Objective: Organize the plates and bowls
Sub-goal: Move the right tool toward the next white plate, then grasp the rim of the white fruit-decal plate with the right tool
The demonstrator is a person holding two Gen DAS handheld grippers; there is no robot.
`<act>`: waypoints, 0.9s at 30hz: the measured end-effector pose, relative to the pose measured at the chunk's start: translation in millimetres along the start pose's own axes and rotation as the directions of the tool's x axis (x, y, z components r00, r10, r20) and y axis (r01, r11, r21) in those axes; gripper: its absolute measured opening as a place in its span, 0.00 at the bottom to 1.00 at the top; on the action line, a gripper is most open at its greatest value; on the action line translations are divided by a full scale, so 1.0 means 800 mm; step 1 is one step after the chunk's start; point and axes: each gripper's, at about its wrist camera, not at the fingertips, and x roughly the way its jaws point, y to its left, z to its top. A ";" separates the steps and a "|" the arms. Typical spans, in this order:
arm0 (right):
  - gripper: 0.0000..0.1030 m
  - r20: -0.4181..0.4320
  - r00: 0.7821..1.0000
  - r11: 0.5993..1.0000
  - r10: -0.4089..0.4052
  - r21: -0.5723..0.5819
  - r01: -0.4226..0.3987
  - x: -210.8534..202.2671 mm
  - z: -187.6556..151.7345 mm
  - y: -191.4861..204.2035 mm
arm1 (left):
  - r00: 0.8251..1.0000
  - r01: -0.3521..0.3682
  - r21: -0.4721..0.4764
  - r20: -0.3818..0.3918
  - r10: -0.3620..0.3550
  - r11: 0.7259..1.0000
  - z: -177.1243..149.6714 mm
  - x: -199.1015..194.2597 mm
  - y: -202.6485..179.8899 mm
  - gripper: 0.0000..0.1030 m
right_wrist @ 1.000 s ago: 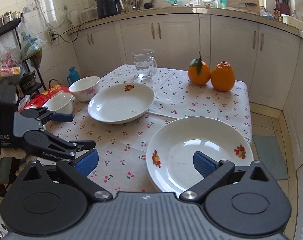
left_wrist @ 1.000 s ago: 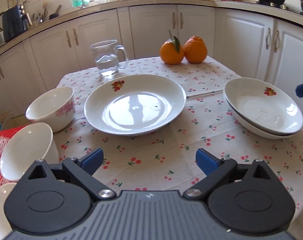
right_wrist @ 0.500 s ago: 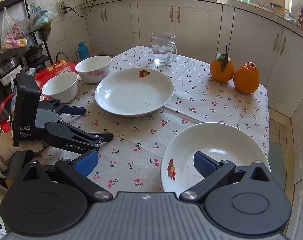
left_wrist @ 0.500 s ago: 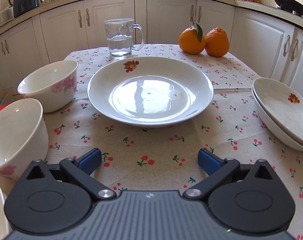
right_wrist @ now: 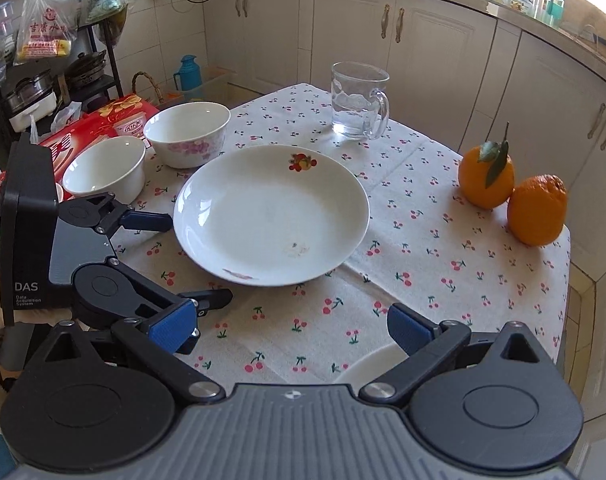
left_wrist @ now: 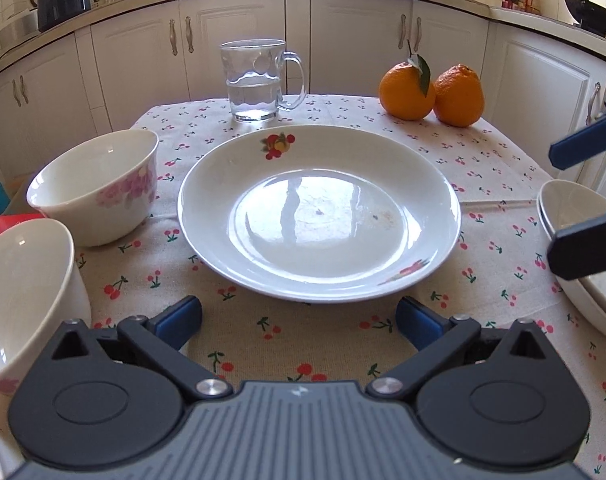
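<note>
White porcelain fills the left side of the bench (left_wrist: 503, 168): a plain bowl (left_wrist: 23, 296) nearest the edge, and just behind it a bowl with pink flowers (left_wrist: 99, 184), both upright on the cherry-print cloth (left_wrist: 303, 344). The left gripper (left_wrist: 299, 318) hangs low in front of the large plate (left_wrist: 319, 212), its blue fingers (left_wrist: 179, 320) spread wide and released, nothing between them; one finger lies near the plate's left rim in the right wrist view. The plate sits at the middle of the bench, a fruit motif on its far rim and a few specks in its well. Behind it stands a glass mug (left_wrist: 259, 80) partly filled with water. Further right, two oranges (left_wrist: 431, 92) touch each other at the far edge, one with a leaf. At the right edge, two deep plates (left_wrist: 575, 248) are stacked, and the right gripper (right_wrist: 291, 332) hovers above their rim, fingers apart and empty.
</note>
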 end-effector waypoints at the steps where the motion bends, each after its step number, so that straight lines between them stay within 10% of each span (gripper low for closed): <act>1: 1.00 -0.003 1.000 1.000 0.006 -0.011 -0.006 0.005 0.007 -0.001 | 1.000 0.000 0.000 0.003 0.000 1.000 0.001 0.001 0.000 1.00; 27: 0.97 -0.139 0.966 0.970 0.218 -0.076 -0.230 0.177 0.124 -0.080 | 0.996 0.076 0.070 0.046 -0.080 0.995 0.006 0.010 0.001 0.93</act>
